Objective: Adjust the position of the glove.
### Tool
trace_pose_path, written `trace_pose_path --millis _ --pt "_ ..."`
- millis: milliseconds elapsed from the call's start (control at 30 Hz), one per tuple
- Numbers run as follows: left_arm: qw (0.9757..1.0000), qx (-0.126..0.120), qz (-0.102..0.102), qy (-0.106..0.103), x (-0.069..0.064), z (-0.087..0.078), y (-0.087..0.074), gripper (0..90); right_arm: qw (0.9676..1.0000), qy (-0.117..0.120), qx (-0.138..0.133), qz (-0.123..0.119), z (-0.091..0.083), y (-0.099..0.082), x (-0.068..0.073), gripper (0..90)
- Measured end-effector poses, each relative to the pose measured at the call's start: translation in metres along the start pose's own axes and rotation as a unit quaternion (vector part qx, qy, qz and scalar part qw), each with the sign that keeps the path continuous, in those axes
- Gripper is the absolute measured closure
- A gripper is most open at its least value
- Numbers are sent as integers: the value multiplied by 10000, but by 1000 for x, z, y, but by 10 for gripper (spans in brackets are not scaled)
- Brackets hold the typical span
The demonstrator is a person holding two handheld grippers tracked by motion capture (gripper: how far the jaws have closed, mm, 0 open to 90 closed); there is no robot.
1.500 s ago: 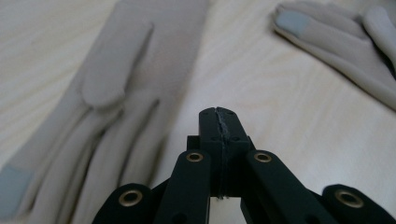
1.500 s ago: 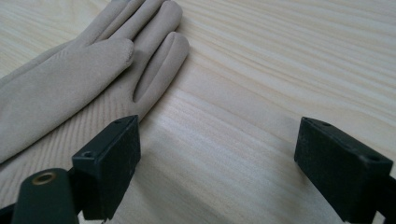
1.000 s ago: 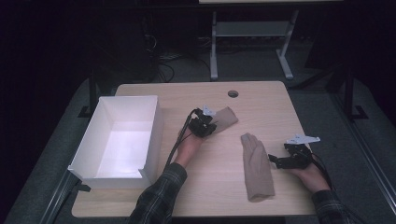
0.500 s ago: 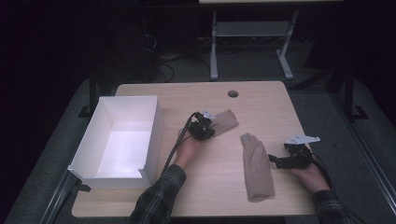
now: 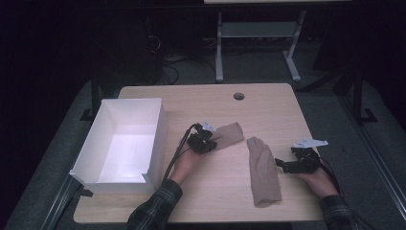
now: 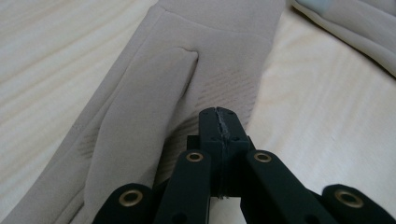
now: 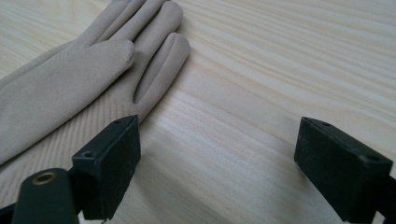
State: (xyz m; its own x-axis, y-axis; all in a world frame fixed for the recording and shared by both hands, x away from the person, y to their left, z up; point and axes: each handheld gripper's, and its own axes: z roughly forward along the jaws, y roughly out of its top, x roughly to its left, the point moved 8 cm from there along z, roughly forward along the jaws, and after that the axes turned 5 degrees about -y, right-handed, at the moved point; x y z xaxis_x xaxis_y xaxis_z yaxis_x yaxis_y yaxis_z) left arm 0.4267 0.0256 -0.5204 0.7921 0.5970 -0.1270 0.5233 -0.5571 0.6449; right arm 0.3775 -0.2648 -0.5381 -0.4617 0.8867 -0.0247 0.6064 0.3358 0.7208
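Beige glove (image 5: 229,133), mid-table beside the white box (image 5: 158,139), is pinched thinly by the closed left gripper (image 5: 210,143), so slippage may be expected; second glove (image 5: 262,170) lies untouched beside the wide-open right gripper (image 5: 282,165).

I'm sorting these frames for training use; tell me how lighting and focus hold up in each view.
High view: dark room, table lit, white box nearly blown out. Left gripper view: near glove sharp, far corner soft. Right gripper view: even light, other glove and wood grain sharp, near jaws slightly soft.
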Motion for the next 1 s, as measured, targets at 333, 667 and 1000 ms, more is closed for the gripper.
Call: trace_pose_path --millis 333,667,1000 --pt "9997 84 -7 -221 -19 -15 -20 897 10000 -3 1 1 0 0 0 140" --pt "9996 -20 118 -266 -30 -27 -22 896 10000 -16 -26 -29 0 0 0 140" --pt "9985 -174 269 -435 -50 1 21 896 10000 -20 -27 -30 1 1 0 140"
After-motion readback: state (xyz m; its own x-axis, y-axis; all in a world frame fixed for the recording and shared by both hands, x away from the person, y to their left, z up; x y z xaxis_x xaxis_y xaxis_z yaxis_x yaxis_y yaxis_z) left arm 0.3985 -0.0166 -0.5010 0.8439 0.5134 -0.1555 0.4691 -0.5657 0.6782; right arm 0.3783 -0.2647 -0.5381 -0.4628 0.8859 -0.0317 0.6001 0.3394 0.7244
